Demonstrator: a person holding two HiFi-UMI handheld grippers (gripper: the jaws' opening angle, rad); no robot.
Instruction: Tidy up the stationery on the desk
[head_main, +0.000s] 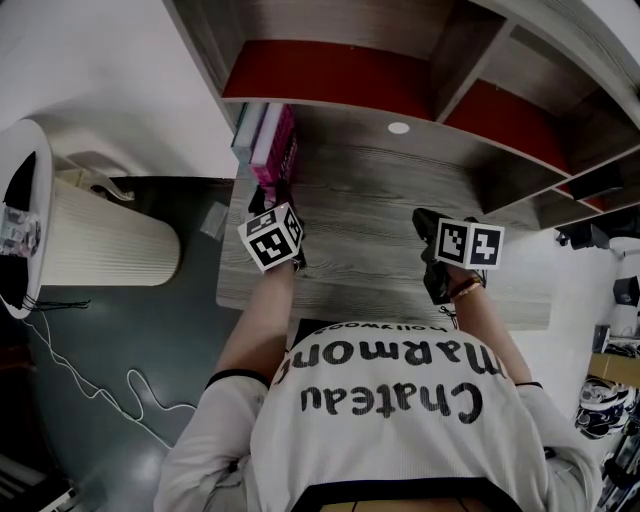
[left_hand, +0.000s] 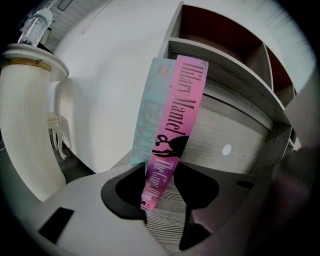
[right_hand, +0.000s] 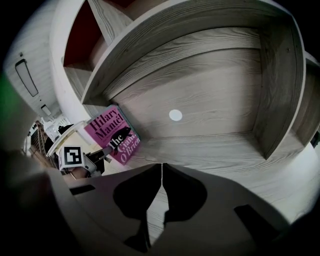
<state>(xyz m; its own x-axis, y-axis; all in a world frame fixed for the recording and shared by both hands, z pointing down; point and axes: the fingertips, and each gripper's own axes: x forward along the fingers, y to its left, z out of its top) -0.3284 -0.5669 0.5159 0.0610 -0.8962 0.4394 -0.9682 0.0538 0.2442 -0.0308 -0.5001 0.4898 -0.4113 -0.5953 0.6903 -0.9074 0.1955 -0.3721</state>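
Pink and black, the paperback (left_hand: 175, 135) stood upright at the left end of the bench (head_main: 380, 210), its spine towards the left gripper (left_hand: 162, 180) and its side against a teal book (left_hand: 150, 115) that stood just beside it. The left gripper's fingers were apart, with the lower part of the pink spine between them. A gap showed on the right side of the spine, so I judged that they were not clamped on it. The right gripper (right_hand: 161, 172) hung over the middle of the bench with its fingers together and nothing between them.

As for progress, both books seemed to be already in place, side by side under the shelf unit (head_main: 320, 70) with its red back panels. No other stationery showed on the grey wood, only a small white round mark (right_hand: 175, 115). I would say that the tidying was almost finished. What remained was perhaps only to take the left gripper away from the book.

On the pink spine the name "Hilary Mantel" was readable, and below it "The Giant, O'". The cover, seen from the right gripper view, gave the full title, "The Giant, O'Brien". The letters on the teal spine were too faint to read. The person's white shirt carried the words "Chateau Marmon", upside down in the head view.
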